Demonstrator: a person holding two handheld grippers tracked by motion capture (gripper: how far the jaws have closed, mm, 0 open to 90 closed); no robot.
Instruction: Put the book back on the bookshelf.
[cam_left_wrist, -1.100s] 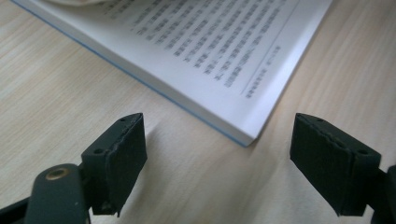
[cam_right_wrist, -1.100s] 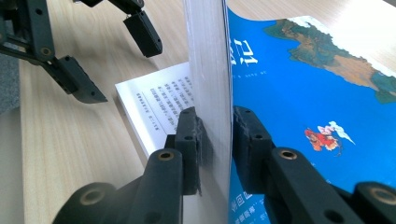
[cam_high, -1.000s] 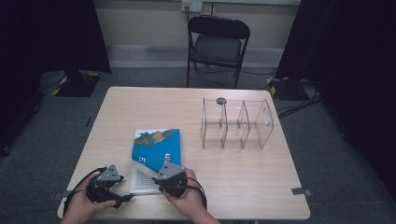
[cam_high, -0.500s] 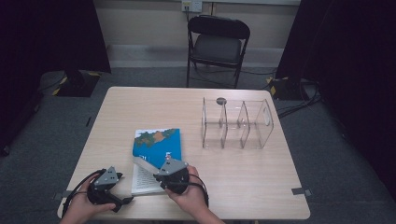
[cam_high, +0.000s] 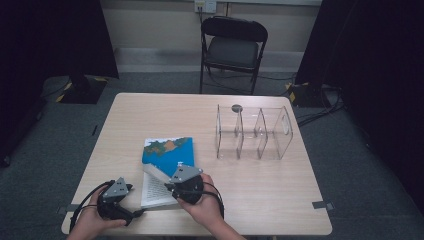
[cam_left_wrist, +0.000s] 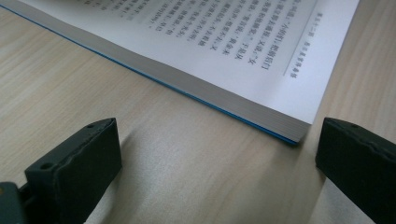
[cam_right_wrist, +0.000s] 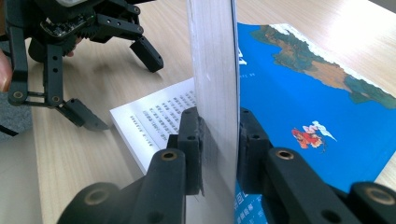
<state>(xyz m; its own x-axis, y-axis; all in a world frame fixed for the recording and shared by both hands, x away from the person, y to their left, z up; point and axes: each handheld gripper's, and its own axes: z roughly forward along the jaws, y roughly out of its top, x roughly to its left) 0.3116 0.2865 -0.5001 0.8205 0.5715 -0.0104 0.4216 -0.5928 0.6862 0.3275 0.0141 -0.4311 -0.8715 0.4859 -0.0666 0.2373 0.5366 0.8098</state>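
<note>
A paperback with a blue map cover (cam_high: 167, 152) lies on the wooden table (cam_high: 150, 112), near the front edge. My right gripper (cam_high: 167, 182) (cam_right_wrist: 217, 135) is shut on the cover and a sheaf of pages (cam_right_wrist: 215, 79), holding them up on edge over a printed page (cam_right_wrist: 159, 116). My left gripper (cam_high: 131, 210) (cam_left_wrist: 215, 158) rests low on the table to the book's left. Its jaws have just been opening and now stand wide, touching nothing. The book's near corner (cam_left_wrist: 289, 130) lies just ahead of them. In the right gripper view, the left gripper (cam_right_wrist: 116, 86) sits beyond the open page.
A clear plastic organizer (cam_high: 252, 132) with upright dividers stands right of the table's centre, with a small dark round piece (cam_high: 237, 107) at its far left corner. A black folding chair (cam_high: 232, 45) stands behind the table. Bare tabletop stretches to the right of the book.
The right gripper has raised the cover and front pages from nearly flat to upright, uncovering a printed page. The left hand has stayed where it was.
</note>
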